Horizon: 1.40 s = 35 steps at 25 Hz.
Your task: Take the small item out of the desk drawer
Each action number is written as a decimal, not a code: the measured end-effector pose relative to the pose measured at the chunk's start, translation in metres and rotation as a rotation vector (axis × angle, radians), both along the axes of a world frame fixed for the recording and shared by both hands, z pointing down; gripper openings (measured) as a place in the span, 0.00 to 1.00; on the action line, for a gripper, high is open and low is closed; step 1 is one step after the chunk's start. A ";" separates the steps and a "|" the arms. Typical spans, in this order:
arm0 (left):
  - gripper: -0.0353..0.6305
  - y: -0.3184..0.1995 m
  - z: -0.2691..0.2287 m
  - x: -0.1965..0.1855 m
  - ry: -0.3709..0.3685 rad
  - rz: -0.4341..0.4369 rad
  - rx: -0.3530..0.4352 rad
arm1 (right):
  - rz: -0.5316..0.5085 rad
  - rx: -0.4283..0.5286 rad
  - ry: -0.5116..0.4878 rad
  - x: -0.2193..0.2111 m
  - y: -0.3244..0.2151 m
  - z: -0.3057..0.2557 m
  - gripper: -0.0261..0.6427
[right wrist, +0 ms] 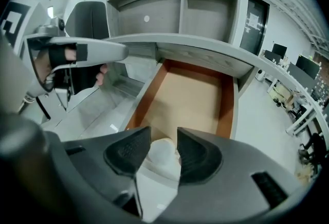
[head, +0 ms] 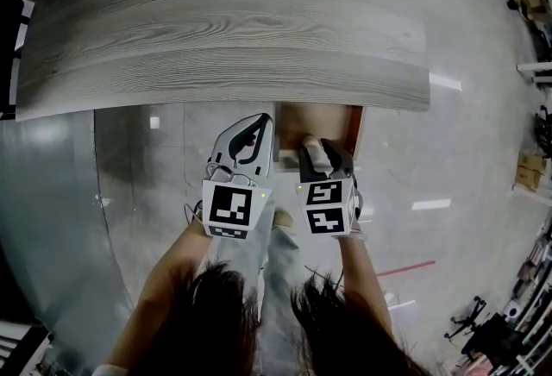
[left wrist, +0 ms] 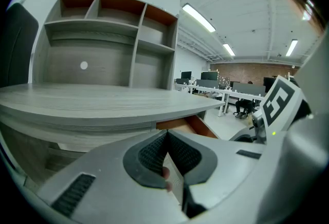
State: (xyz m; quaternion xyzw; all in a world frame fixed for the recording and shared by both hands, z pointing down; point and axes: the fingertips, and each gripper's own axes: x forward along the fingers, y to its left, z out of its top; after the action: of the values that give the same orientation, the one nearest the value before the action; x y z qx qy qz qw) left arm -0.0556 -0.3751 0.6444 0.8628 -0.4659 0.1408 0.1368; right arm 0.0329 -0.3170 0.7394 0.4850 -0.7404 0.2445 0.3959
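The desk drawer [head: 321, 119] stands pulled out under the grey wooden desktop [head: 224, 29], its brown floor [right wrist: 191, 95] bare. A small white rounded item [right wrist: 161, 153] lies at the drawer's near end. My right gripper [right wrist: 163, 140] is open with the item between its dark pads [right wrist: 128, 153], which do not press on it. In the head view the right gripper [head: 320, 147] reaches into the drawer's front, the white item [head: 314, 155] showing between its fingers. My left gripper [head: 262, 121] hangs shut just left of the drawer; its tips [left wrist: 166, 133] meet below the desk edge.
Open shelves [left wrist: 108, 28] rise at the back of the desk. A dark office chair [right wrist: 87, 20] stands to the left. The left gripper's body [right wrist: 77, 56] shows close beside the drawer's left wall. Glossy floor surrounds the desk, with more desks and chairs [left wrist: 241, 99] far off.
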 end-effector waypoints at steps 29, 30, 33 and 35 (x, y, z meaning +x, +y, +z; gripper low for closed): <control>0.07 -0.013 0.028 -0.006 -0.015 -0.034 -0.052 | 0.045 -0.282 0.109 0.007 0.005 0.042 0.31; 0.07 -0.013 0.029 -0.006 -0.016 -0.034 -0.054 | 0.046 -0.294 0.113 0.007 0.005 0.043 0.31; 0.07 -0.014 0.030 -0.004 -0.016 -0.034 -0.057 | 0.039 -0.328 0.124 0.007 0.006 0.045 0.31; 0.07 -0.014 0.031 -0.003 -0.015 -0.034 -0.059 | 0.035 -0.330 0.126 0.007 0.005 0.045 0.31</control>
State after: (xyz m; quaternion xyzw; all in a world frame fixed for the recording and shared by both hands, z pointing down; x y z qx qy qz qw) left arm -0.0587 -0.3889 0.6753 0.8493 -0.4771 0.1585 0.1609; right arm 0.0404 -0.3119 0.7845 0.4408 -0.6554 0.3385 0.5114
